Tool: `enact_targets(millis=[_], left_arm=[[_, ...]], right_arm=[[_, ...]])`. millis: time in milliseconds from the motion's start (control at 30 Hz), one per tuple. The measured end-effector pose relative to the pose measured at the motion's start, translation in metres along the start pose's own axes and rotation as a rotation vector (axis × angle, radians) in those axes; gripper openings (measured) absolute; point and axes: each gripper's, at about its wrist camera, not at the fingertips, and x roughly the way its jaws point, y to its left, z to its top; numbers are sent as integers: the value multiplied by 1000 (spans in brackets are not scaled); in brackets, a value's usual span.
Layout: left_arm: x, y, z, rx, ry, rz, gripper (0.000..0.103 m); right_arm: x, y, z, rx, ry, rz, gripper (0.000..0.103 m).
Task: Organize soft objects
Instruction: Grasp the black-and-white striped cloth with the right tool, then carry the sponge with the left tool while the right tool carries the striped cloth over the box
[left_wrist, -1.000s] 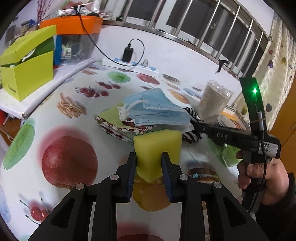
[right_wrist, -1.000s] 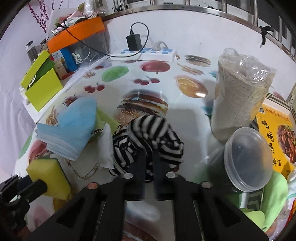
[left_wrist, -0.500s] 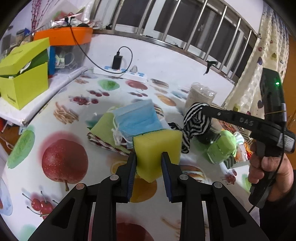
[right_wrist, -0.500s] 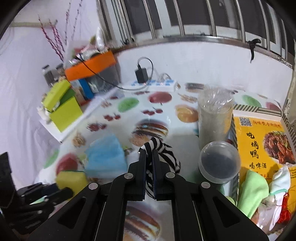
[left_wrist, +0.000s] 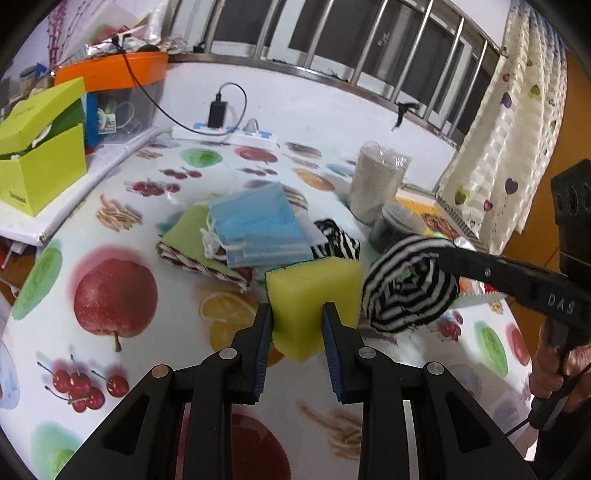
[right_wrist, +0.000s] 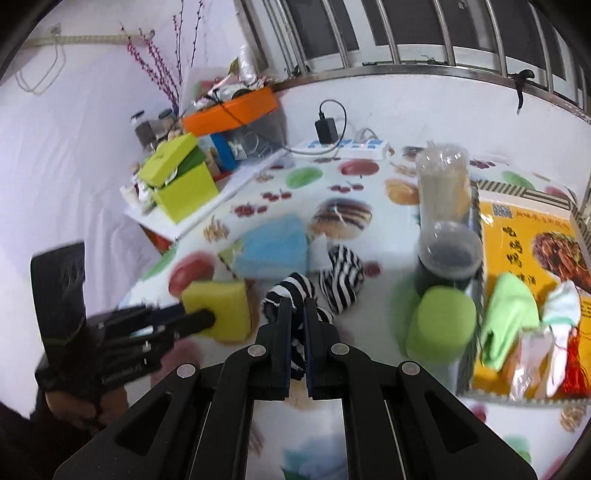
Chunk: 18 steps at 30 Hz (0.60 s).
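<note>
My left gripper (left_wrist: 297, 310) is shut on a yellow sponge (left_wrist: 314, 291) and holds it above the fruit-print tablecloth (left_wrist: 110, 295). Right beside the sponge hangs a black-and-white striped sock (left_wrist: 410, 284), pinched in my shut right gripper (right_wrist: 297, 302), which a hand (left_wrist: 565, 365) holds. In the right wrist view the held sock (right_wrist: 291, 286) bunches around the fingertips, with the sponge (right_wrist: 221, 306) and left gripper (right_wrist: 207, 317) to its left. A second striped sock (right_wrist: 341, 273) lies on the table behind it. Blue face masks (left_wrist: 258, 225) lie stacked on a green cloth (left_wrist: 188, 229).
A lime-green box (left_wrist: 40, 162) and an orange-lidded bin (left_wrist: 110, 70) stand at the left. A power strip (left_wrist: 229, 133) lies at the back. A wrapped jar (left_wrist: 376, 184), a lidded tub (right_wrist: 448, 254), a green roll (right_wrist: 441, 321) and a yellow box (right_wrist: 532, 258) with cloths crowd the right.
The right gripper has lifted the striped sock off the table and carried it up beside the sponge. The left gripper has drawn back from the mask pile, sponge still in it.
</note>
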Motion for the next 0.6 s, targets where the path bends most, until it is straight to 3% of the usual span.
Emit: enact_targets(millis=[200,267,333,367,600], left_arm=[[23,-3,-11,-1,88,-5,27],[27,-3,-12,1,97,-3,28],[29,-3,-12,1,98,-4,28],[29,-3,-11,3,98,0,28],[39,-7,-8,19,110,8,29]], right_arm=[[32,-21,-20,18,109,-76,9],[41,-23,-24,-2,122,-102,19],[47,-21,-27,-29,133,-100,46],[50,-20,-28,-37,137,-99,50],[64,-14,-32,-104,170,-141,51]])
